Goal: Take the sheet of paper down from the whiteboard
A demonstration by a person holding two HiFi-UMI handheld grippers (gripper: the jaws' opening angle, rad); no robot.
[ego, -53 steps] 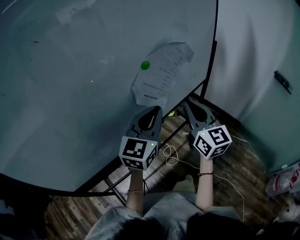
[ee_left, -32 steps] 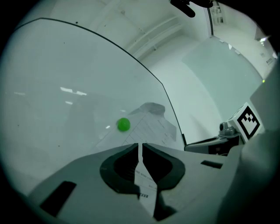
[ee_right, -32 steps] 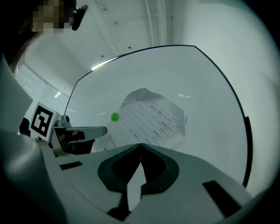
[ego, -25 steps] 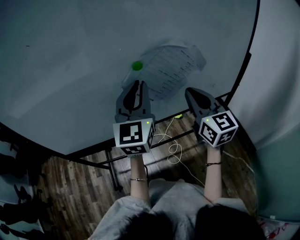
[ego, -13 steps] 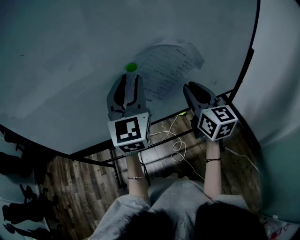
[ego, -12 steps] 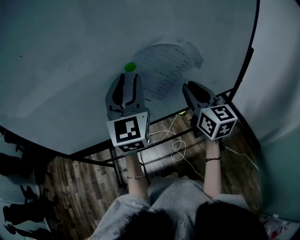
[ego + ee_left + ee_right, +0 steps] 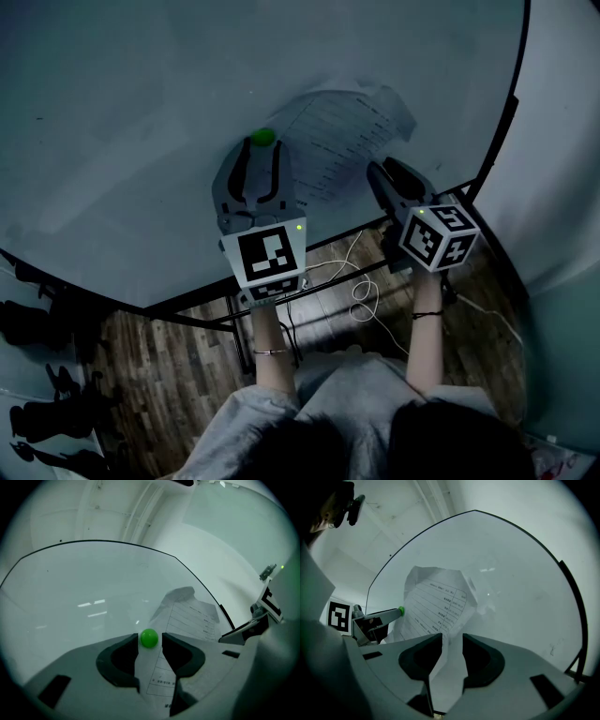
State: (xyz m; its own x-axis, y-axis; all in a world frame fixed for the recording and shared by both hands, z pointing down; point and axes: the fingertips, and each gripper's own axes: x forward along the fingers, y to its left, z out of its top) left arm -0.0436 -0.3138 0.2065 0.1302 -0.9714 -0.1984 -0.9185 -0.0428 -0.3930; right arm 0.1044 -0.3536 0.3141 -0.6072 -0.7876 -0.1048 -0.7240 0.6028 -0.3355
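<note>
Head view: the crumpled sheet of paper [image 7: 342, 131] hangs on the whiteboard [image 7: 141, 112], pinned by a green magnet [image 7: 262, 137]. Left gripper view: the left gripper [image 7: 149, 636] has its fingers opening, the magnet between their tips (narrow gaps either side). Right gripper view: the right gripper [image 7: 452, 637] has its fingers opening, the paper's lower edge between them.
</note>
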